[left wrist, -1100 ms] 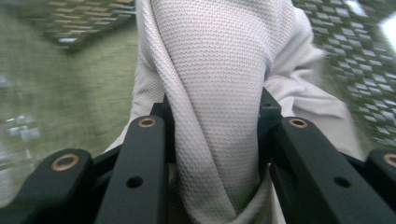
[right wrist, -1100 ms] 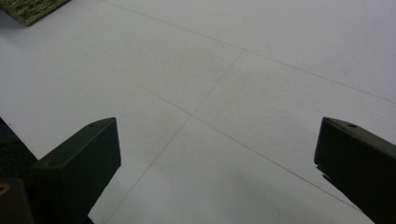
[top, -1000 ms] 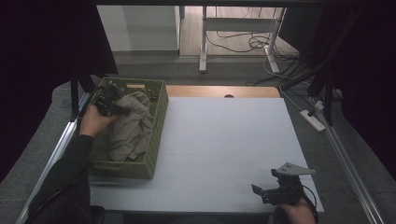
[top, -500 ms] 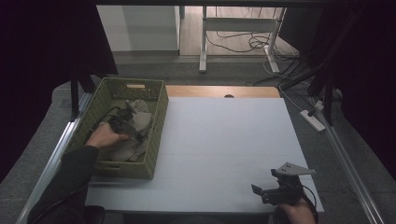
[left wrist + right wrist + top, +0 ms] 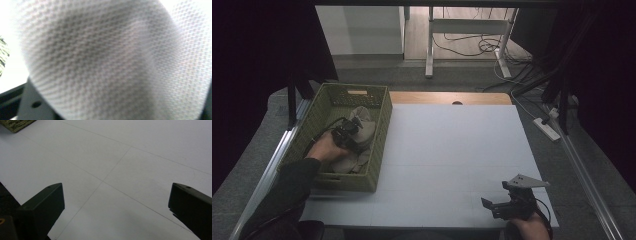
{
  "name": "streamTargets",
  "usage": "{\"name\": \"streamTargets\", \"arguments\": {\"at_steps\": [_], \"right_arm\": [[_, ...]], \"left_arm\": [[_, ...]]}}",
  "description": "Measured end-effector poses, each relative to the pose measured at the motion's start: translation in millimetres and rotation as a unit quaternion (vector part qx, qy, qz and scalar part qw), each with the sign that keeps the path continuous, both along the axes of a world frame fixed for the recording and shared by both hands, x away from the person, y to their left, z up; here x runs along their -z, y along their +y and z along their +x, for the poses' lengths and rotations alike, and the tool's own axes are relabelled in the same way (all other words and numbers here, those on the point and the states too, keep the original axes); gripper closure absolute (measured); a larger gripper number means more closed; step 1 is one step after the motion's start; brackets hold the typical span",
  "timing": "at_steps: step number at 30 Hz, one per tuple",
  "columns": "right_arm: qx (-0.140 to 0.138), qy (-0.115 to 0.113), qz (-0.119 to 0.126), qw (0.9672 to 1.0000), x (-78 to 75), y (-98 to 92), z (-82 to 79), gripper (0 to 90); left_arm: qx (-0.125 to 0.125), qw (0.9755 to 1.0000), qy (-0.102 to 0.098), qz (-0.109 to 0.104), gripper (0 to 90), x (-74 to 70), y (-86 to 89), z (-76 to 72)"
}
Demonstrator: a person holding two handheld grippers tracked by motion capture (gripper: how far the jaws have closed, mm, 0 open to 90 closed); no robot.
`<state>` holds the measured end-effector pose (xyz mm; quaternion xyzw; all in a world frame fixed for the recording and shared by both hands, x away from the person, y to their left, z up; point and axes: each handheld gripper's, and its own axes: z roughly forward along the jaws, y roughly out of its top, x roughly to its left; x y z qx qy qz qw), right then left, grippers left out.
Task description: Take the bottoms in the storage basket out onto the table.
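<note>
On white table [image 5: 452, 150], green basket [image 5: 379, 145]

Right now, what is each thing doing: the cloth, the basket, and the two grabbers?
Cloth: crumpled in the basket, pressed close against the left gripper's camera.
Basket: upright on the table's left side, holding the cloth.
Left gripper: down in the basket on the cloth, jaws just been closing.
Right gripper: open, nothing between its jaws, over the bare table.

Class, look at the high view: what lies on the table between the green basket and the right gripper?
Nothing: between basket and right gripper, the high view shows bare white table.
</note>
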<state>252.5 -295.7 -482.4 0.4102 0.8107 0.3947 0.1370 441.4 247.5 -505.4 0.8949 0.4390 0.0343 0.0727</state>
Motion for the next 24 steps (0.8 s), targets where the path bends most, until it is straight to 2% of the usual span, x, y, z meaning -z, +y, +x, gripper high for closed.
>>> {"name": "streamTargets", "arguments": {"at_steps": [1,2,3,7,9,13,15,19,20,21,22,24], "right_arm": [[0.0,0.0,0.0,1.0,0.0,0.2,0.0,0.9],[0.0,0.0,0.0,1.0,0.0,0.2,0.0,0.9],[0.0,0.0,0.0,1.0,0.0,0.1,-0.1,0.9],[0.0,0.0,0.001,1.0,0.0,-0.1,0.1,0.9],[0.0,0.0,0.001,1.0,0.0,-0.1,0.0,0.9],[0.0,0.0,0.001,1.0,0.0,-0.2,0.1,0.9],[0.0,0.0,0.001,1.0,0.0,-0.2,0.1,0.9],[0.001,0.0,0.001,1.0,-0.1,-0.2,0.1,0.9],[0.001,0.0,0.001,1.0,-0.1,-0.3,0.2,0.9],[0.001,0.0,0.001,1.0,-0.1,-0.3,0.2,0.9],[0.001,0.0,0.001,1.0,-0.1,-0.3,0.2,0.9],[0.001,-0.001,0.002,1.0,-0.1,-0.4,0.2,0.9]], "left_arm": [[0.003,0.9999,-0.001,-0.011,39.5,-1.6,1.0,-0.4],[-0.002,0.9999,0.0,-0.016,49.1,-2.4,3.0,0.0],[-0.005,0.9997,0.0,-0.024,54.8,-2.3,6.2,0.9],[-0.007,0.9997,0.003,-0.024,58.9,-3.4,6.6,1.2],[-0.017,0.9993,0.009,-0.032,63.3,-4.5,7.7,2.1],[-0.042,0.9978,0.025,-0.046,65.7,-9.1,10.9,4.4],[-0.043,0.9976,0.025,-0.048,65.7,-9.6,11.3,4.2],[-0.051,0.9963,0.009,-0.068,65.8,-16.2,15.0,3.2],[-0.053,0.9957,0.007,-0.076,65.8,-18.5,17.1,3.0],[-0.061,0.9938,-0.002,-0.093,65.8,-22.6,20.6,2.2],[-0.061,0.9938,-0.002,-0.093,65.8,-22.6,20.6,2.2],[-0.064,0.9918,-0.007,-0.11,65.8,-26.4,24.4,1.3]]}}
